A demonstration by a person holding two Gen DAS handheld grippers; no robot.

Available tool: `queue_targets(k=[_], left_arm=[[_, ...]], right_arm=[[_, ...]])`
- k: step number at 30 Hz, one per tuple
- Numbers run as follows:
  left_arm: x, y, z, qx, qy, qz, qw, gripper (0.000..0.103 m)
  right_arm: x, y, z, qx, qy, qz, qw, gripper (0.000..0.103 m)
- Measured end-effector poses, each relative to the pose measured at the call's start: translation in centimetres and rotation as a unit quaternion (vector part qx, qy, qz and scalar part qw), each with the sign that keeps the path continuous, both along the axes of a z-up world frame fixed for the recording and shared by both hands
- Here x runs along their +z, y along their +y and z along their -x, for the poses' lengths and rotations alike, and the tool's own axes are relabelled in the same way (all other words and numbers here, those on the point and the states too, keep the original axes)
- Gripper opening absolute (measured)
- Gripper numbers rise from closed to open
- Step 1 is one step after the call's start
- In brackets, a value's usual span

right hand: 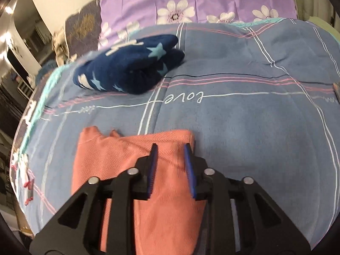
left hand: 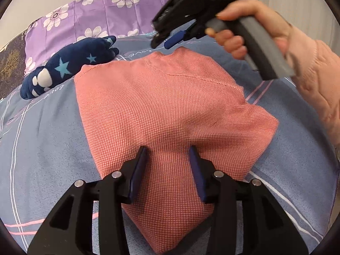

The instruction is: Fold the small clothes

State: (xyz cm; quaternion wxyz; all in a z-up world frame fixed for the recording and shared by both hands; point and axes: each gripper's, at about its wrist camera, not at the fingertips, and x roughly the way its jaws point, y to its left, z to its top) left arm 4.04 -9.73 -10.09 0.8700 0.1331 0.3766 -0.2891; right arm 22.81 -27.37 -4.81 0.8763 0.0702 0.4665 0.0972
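The pink garment's [right hand: 148, 191] near end is running under the right gripper [right hand: 170, 148] and off the bottom edge. The room [right hand: 19, 48] at far left is smearing into blur. The sleeve [left hand: 318, 80] is getting cut off at the right edge.

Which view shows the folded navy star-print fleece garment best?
The right wrist view: the folded navy star-print fleece garment lies whole and unobstructed there. The left wrist view shows it smaller, near the edge.
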Motion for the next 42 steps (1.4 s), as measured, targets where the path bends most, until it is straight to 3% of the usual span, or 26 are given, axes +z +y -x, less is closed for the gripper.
queue_targets(k=[2,3,5,9,13,16,19,21,24,29,31,32,34,38,40,42], left_arm=[[0.0,0.0,0.0,-0.001,0.0,0.0,1.0,0.044],[0.0,0.0,0.0,-0.001,-0.001,0.001,1.0,0.044],[0.0,0.1,0.0,-0.002,0.001,0.004,1.0,0.045],[0.0,0.2,-0.1,-0.003,0.003,0.008,1.0,0.045],[0.0,0.0,0.2,-0.001,-0.008,-0.001,1.0,0.046],[0.0,-0.5,0.5,0.0,-0.02,-0.016,0.9997,0.047],[0.0,-0.3,0.3,-0.001,-0.016,-0.008,0.9998,0.049],[0.0,-0.1,0.1,-0.003,-0.011,-0.002,0.9999,0.05],[0.0,-0.2,0.1,-0.006,-0.01,-0.002,0.9999,0.052],[0.0,-0.2,0.2,-0.006,-0.01,-0.002,0.9999,0.053],[0.0,-0.2,0.2,-0.007,-0.01,-0.002,0.9999,0.053],[0.0,-0.3,0.2,-0.009,-0.009,-0.002,0.9999,0.054],[0.0,-0.3,0.2,-0.01,-0.009,-0.003,0.9999,0.055],[0.0,-0.1,0.1,-0.01,-0.006,0.002,0.9999,0.055],[0.1,0.1,0.2,-0.008,-0.008,0.007,0.9999,0.055],[0.6,0.6,0.6,-0.004,-0.006,0.015,0.9999,0.055]], right_arm=[[-0.5,0.3,-0.5,0.005,0.005,0.016,1.0,0.044],[-0.9,0.6,-0.7,0.013,0.007,0.025,1.0,0.03],[-1.3,1.4,-0.7,0.033,0.007,0.041,0.999,0.011],[-0.8,2.0,-0.2,0.026,-0.019,0.075,0.997,0.007],[0.6,0.9,-0.2,-0.01,-0.062,0.059,0.996,0.006],[-2.2,1.2,-1.9,-0.002,-0.018,0.08,0.997,0.007],[-2.2,1.0,-0.9,-0.01,-0.038,0.086,0.996,0.013],[-0.7,0.5,0.9,-0.025,-0.058,0.082,0.995,0.023],[1.7,0.4,5.2,-0.004,-0.094,0.072,0.993,0.023],[0.7,0.7,11.9,0.047,-0.065,0.004,0.997,0.022],[-2.4,0.9,12.9,0.029,-0.026,0.03,0.999,0.022],[-3.8,0.8,13.2,0.023,-0.041,0.035,0.998,0.022],[-4.0,1.7,14.1,0.021,-0.073,0.065,0.995,0.022],[-3.3,4.7,15.1,0.006,-0.093,0.162,0.982,0.026],[-2.5,4.3,16.0,0.001,-0.098,0.144,0.985,0.025],[-1.3,3.1,17.8,-0.001,-0.092,0.075,0.993,0.021]])
